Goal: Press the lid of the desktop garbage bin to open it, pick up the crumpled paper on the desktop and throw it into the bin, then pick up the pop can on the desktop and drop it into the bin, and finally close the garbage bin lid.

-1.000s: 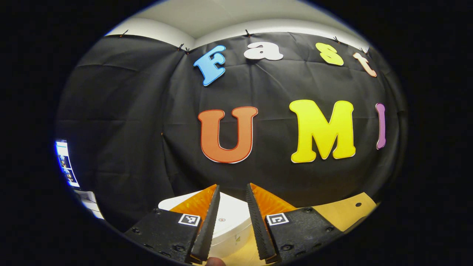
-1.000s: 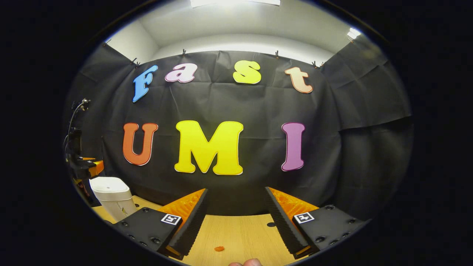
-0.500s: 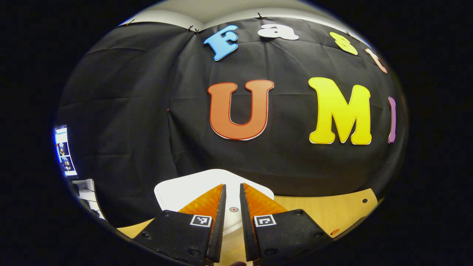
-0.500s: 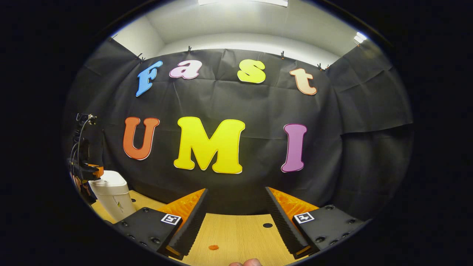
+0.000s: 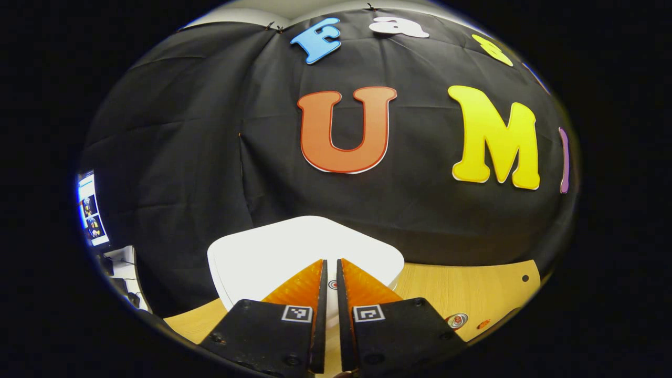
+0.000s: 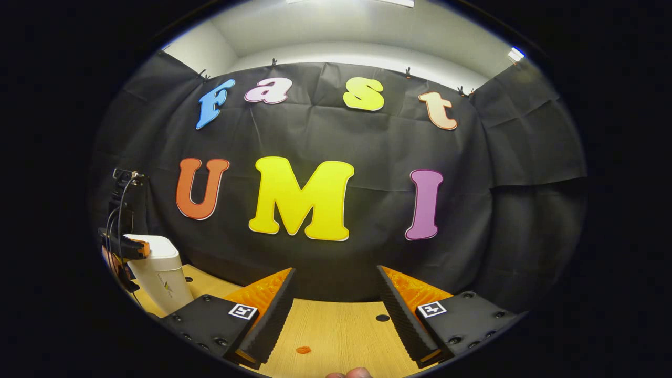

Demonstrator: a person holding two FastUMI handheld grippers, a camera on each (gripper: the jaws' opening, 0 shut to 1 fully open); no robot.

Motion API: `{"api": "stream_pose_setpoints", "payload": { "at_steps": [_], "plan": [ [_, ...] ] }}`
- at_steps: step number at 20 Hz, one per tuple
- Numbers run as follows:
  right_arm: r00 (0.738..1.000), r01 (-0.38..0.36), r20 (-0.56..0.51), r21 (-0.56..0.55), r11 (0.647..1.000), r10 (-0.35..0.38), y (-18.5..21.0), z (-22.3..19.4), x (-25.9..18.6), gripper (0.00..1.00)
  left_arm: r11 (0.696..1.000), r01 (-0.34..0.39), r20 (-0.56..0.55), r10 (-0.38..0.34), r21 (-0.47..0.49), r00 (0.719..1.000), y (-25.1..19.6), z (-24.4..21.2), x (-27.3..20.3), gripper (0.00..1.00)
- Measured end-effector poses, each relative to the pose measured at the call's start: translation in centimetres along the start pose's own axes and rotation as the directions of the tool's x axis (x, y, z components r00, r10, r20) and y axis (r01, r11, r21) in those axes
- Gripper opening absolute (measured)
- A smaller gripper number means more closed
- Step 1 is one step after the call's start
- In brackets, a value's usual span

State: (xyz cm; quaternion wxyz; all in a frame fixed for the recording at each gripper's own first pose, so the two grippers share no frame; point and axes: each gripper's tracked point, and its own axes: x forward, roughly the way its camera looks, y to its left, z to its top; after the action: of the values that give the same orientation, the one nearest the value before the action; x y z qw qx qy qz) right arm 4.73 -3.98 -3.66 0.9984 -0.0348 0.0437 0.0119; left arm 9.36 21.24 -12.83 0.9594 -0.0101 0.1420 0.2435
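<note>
Lid (image 5: 294,247) closed, left gripper (image 5: 331,273) pinched together over it at 6 o'clock; right gripper (image 6: 333,286) spread, idle; all steps pending.

bin lid (image 5: 273,252) ahead of the left tongs: smooth white plastic, slight sheen; bin body (image 6: 160,278) far left of the right tongs: same plastic, satin; tabletop (image 6: 336,336) under the right tongs: pale wood grain, matt, drilled holes; backdrop cloth (image 6: 367,147) beyond: black, matt, creased

Black cloth wall (image 6: 367,157) behind a wooden table (image 6: 336,336), ceiling light (image 6: 399,2) above.
</note>
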Motion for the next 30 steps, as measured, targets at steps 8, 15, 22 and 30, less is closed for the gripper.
{"api": "stream_pose_setpoints", "payload": {
  "at_steps": [8, 15, 22, 30],
  "plan": [
    [0.998, -0.057, -0.022, -0.013, 0.998, 0.057, 2.3, -1.1, 0.1, 0.94, 0.998, -0.061, -0.003, 0.061, 0.006, 0.998, 0.3, -0.6, 0.0, 0.10],
    [0.998, -0.063, 0.019, -0.009, 0.998, 0.063, 2.2, 0.6, -0.4, 0.94, 1.000, -0.013, 0.104, 0.010, 0.025, 0.995, -0.6, 3.4, -1.8, 0.13],
    [0.997, -0.056, 0.049, 0.023, 0.998, 0.055, 1.4, 1.0, -1.4, 0.94, 0.993, 0.113, 0.141, -0.118, 0.041, 0.983, -4.1, 5.7, -5.8, 0.31],
    [0.998, -0.023, 0.054, 0.047, 0.999, 0.020, -0.5, 0.6, -2.5, 0.94, 0.978, 0.208, 0.197, -0.211, 0.035, 0.958, -7.3, 7.3, -10.0, 0.53]
  ]
}}
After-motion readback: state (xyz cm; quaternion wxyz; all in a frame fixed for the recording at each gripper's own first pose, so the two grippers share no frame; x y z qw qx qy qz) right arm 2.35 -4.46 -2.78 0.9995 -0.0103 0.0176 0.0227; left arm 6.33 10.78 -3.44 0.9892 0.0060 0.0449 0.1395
